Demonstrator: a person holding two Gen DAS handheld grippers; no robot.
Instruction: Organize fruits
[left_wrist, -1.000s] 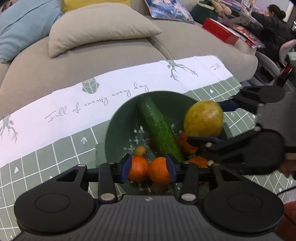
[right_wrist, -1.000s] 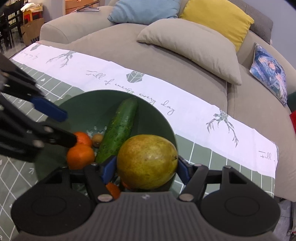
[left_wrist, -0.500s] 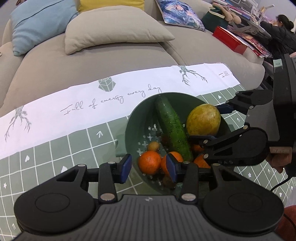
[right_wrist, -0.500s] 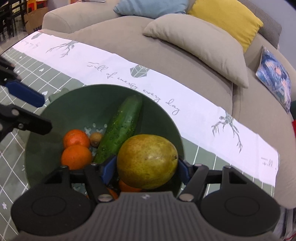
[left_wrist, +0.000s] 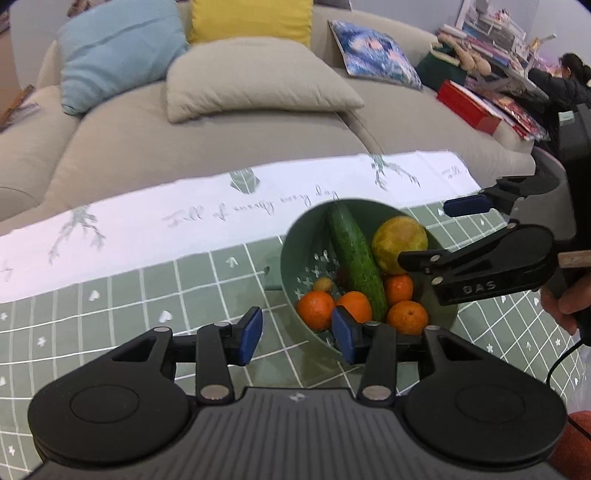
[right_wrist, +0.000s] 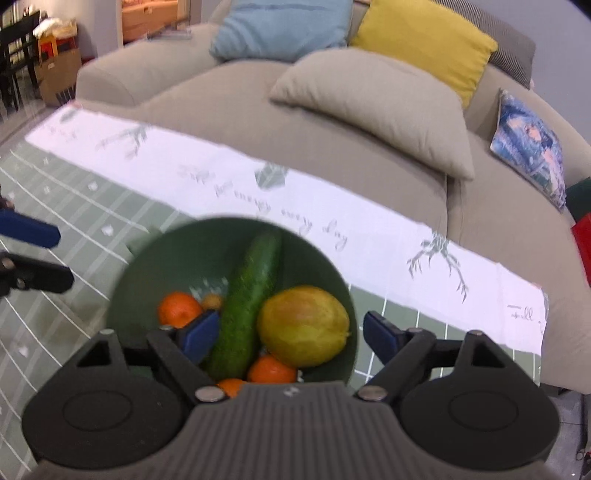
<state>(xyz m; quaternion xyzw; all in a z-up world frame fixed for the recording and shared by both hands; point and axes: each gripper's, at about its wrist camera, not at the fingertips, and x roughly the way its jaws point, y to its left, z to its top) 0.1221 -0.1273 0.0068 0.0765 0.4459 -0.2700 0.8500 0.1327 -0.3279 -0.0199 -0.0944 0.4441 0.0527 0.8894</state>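
In the right wrist view the right gripper (right_wrist: 290, 334) is opening at the bottom of the frame; a second ago its blue pads were clenched on the mango (right_wrist: 303, 325), and now both stand clear of it, so the fruit lies released in the green bowl (right_wrist: 155, 266) beside the cucumber (right_wrist: 247, 302); that placing looks finished. In the left wrist view the left gripper (left_wrist: 297, 338), low centre, is also opening with nothing between its jaws; it has drawn back from the oranges (left_wrist: 316, 310), which sit at the bowl's near side, lower right of centre. Both tools crowd the bowl's near rim, so a straight retreat is safest; the checked tablecloth (left_wrist: 110, 302) at left offers free room; beyond it the cloth's white edge, then the sofa (left_wrist: 203, 147).
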